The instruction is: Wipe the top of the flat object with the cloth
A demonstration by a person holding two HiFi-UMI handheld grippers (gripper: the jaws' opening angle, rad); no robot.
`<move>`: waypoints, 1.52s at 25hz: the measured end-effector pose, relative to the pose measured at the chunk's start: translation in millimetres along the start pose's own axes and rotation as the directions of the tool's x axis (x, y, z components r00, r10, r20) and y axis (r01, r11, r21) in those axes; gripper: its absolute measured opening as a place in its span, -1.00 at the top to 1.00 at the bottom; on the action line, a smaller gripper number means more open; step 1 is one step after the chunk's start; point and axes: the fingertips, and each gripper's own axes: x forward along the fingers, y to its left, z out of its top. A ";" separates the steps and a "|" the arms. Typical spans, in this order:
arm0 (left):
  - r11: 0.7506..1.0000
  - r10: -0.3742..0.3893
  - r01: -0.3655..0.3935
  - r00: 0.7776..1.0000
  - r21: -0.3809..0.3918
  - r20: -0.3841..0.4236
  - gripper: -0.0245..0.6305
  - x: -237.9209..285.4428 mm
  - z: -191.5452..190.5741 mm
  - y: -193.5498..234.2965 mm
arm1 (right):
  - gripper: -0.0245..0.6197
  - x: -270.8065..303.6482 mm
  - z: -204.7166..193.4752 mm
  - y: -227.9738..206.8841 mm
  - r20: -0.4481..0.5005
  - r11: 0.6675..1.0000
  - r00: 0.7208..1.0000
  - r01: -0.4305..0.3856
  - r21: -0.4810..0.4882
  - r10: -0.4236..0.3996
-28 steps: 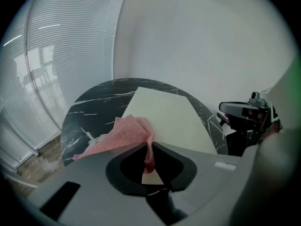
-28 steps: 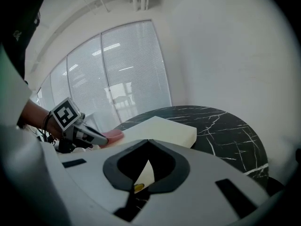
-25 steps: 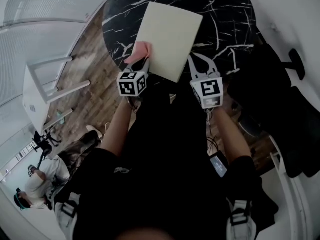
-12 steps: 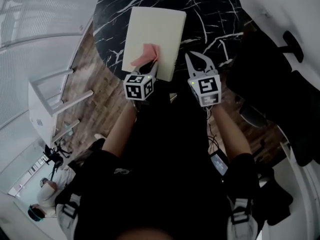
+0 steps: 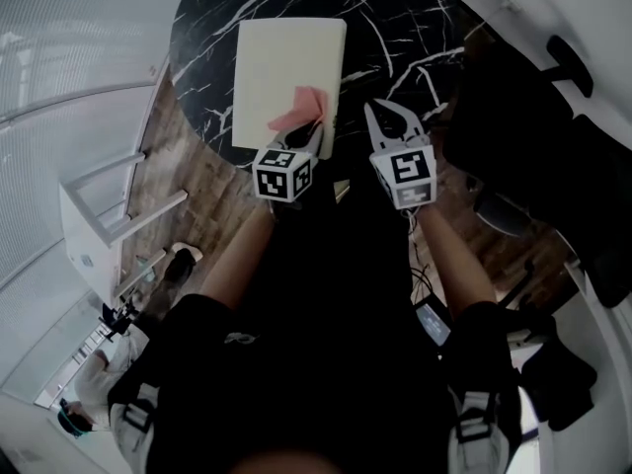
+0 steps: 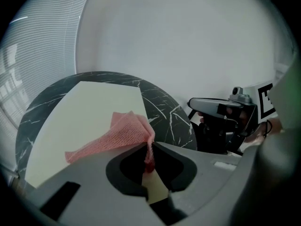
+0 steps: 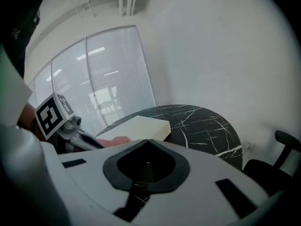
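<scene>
A flat cream board (image 5: 281, 67) lies on the round black marble table (image 5: 395, 18). A pink mesh cloth (image 5: 299, 110) rests on the board's near right part, and my left gripper (image 5: 316, 129) is shut on the cloth's corner. In the left gripper view the cloth (image 6: 120, 133) fans out over the board (image 6: 80, 112) from the closed jaws (image 6: 149, 146). My right gripper (image 5: 385, 117) hovers by the board's right near corner, shut with nothing in it (image 7: 148, 141). From the right gripper view the board (image 7: 141, 126) and cloth (image 7: 115, 141) show at the left.
A black office chair (image 5: 533, 97) stands right of the table. A white stool (image 5: 99, 215) is on the wooden floor at the left. The table's near edge is just in front of both grippers. A person sits far off at the lower left.
My left gripper has dragged the cloth rightward along the board's near part, from its left corner toward its right side. The right gripper has stayed beside the board.
</scene>
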 end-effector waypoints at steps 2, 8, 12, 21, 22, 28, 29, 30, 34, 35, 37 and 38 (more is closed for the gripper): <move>1.000 -0.021 0.021 1.000 0.010 -0.011 0.85 1.3 -0.9 -7.5 | 0.94 -2.7 -1.3 -0.4 0.001 1.000 1.000 0.006 0.003 -0.006; 0.997 -0.063 0.064 0.997 0.038 -0.036 0.85 6.1 -5.6 -25.8 | 0.94 -9.1 -1.5 -0.9 0.011 1.000 1.000 0.019 0.017 -0.019; 0.996 -0.073 0.074 0.997 0.047 -0.035 0.85 7.6 -5.4 -31.6 | 0.94 -15.0 -4.1 -4.2 0.015 0.999 0.999 0.030 0.021 -0.030; 0.998 -0.033 0.042 0.984 -0.047 0.176 0.85 -41.5 63.1 -9.4 | 0.94 -9.5 12.0 1.3 0.057 1.000 0.998 -0.005 0.010 0.005; 0.998 -0.015 0.027 0.979 -0.054 0.204 0.85 -52.0 73.6 -0.5 | 0.94 -6.5 16.1 3.6 0.062 1.000 0.998 -0.009 0.009 0.008; 0.987 0.155 -0.133 0.928 -0.087 0.339 0.85 -113.1 129.5 85.3 | 0.94 15.4 41.2 22.7 0.075 0.999 0.996 -0.040 -0.015 0.041; 0.981 0.189 -0.165 0.916 -0.098 0.353 0.85 -121.4 136.6 101.9 | 0.94 19.4 44.2 24.8 0.075 0.999 0.996 -0.042 -0.019 0.044; 0.975 0.220 -0.193 0.905 -0.110 0.363 0.85 -128.6 142.3 117.9 | 0.94 23.7 46.6 26.7 0.073 0.999 0.996 -0.043 -0.023 0.045; 0.950 0.311 -0.285 0.878 -0.126 0.363 0.85 -145.5 152.1 173.2 | 0.94 41.9 55.9 33.8 0.063 0.999 0.997 -0.041 -0.027 0.043; 0.945 0.327 -0.303 0.875 -0.123 0.356 0.85 -145.6 152.9 185.4 | 0.94 46.7 59.0 34.6 0.061 0.999 0.997 -0.038 -0.029 0.040; 0.937 0.349 -0.328 0.878 -0.120 0.328 0.85 -138.8 150.4 206.3 | 0.94 55.5 63.8 34.1 0.056 0.999 0.998 -0.027 -0.028 0.028; 0.936 0.352 -0.332 0.884 -0.117 0.308 0.85 -132.2 146.4 214.0 | 0.94 59.2 64.8 33.5 0.052 0.999 0.998 -0.021 -0.025 0.022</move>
